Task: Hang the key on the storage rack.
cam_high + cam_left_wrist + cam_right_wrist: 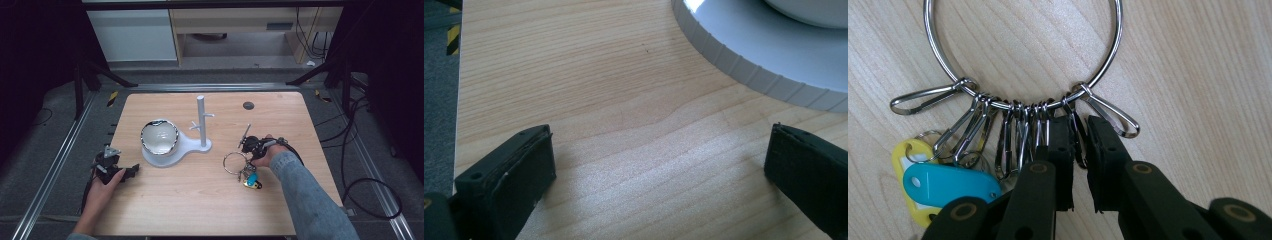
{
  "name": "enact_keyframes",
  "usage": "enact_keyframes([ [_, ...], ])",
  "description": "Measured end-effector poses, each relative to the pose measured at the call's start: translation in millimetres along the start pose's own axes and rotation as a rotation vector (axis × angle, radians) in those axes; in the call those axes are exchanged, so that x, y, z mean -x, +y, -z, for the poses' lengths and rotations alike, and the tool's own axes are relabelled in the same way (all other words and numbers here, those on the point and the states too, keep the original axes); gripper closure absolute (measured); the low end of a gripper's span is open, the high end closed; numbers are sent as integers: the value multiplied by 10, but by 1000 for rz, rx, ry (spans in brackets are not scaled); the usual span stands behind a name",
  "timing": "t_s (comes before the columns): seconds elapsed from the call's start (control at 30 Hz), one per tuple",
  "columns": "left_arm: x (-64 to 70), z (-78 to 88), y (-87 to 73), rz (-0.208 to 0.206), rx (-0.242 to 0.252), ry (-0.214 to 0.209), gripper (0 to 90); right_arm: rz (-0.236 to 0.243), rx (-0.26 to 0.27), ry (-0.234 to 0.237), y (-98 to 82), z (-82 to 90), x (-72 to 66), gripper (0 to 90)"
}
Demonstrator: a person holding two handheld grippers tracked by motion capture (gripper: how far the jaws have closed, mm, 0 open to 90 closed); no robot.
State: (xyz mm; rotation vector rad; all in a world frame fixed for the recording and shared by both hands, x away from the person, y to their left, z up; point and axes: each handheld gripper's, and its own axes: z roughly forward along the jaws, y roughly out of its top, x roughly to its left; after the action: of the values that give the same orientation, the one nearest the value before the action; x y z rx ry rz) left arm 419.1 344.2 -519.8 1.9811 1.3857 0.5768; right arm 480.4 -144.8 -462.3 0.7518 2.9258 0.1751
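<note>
One large steel key ring (1023,55) with two plastic tags, teal (948,184) and yellow (905,155), flat on the desk (200,200), tags toward the person; right gripper (1079,150) fingers closed on a clip (1075,135), left gripper (659,165) fingers open.

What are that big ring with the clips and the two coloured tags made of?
The big ring and its clips look like polished metal: thin, silvery, with bright glints. The blue tag and yellow tag seem plastic, smooth and evenly coloured, though that is a guess from their look.
</note>
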Motion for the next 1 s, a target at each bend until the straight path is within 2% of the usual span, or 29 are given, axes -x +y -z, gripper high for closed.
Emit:
enact_keyframes([
  [0.17,0,0,0,0,0,0,0,-19,-13,10,34,3,26,879],
  [0.57,0,0,0,0,0,0,0,-46,-9,30,31,31,47,884],
  [1.0,0,3,-1,-1,-2,-1,0,-58,33,78,9,230,91,885],
])
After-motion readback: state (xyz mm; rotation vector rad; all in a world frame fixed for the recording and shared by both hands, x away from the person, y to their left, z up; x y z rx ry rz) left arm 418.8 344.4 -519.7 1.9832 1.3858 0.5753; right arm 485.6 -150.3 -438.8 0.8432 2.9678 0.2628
